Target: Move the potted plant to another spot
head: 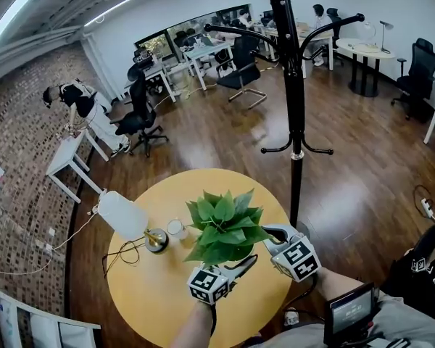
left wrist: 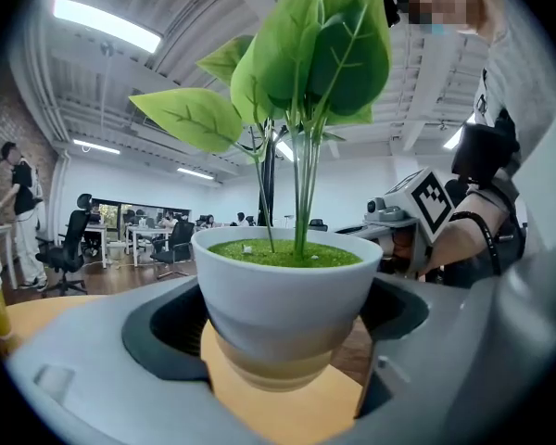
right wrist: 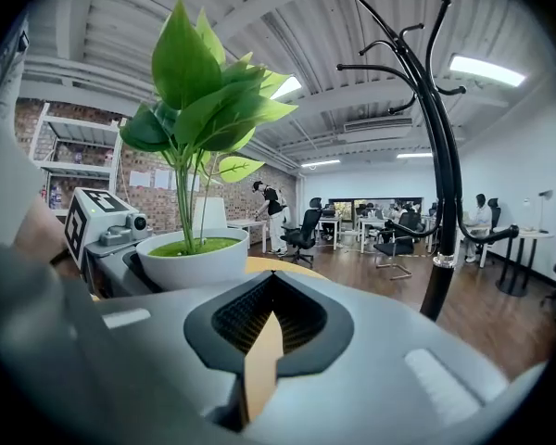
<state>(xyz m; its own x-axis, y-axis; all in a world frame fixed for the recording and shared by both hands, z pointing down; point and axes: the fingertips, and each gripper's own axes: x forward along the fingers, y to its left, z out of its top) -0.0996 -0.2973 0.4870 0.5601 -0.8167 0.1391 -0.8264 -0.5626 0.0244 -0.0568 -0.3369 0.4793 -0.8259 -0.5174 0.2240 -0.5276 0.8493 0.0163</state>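
Left gripper [head: 235, 268] clamps potted plant [head: 225, 230] at round table [head: 159, 303]; right gripper [head: 274, 232] closed, empty; one-sided hold on tapered pot could slip, tip

1. We count one potted plant [head: 225, 230].
2. We count two grippers: the left hand-held gripper [head: 243, 264] and the right hand-held gripper [head: 272, 232].
3. We see one round yellow table [head: 152, 296] near us.
4. On it we count one lamp [head: 123, 214] and one small glass [head: 177, 229].
5. We count one black coat stand [head: 293, 85], to the right.
6. We make out one standing person [head: 76, 104] at the far left.
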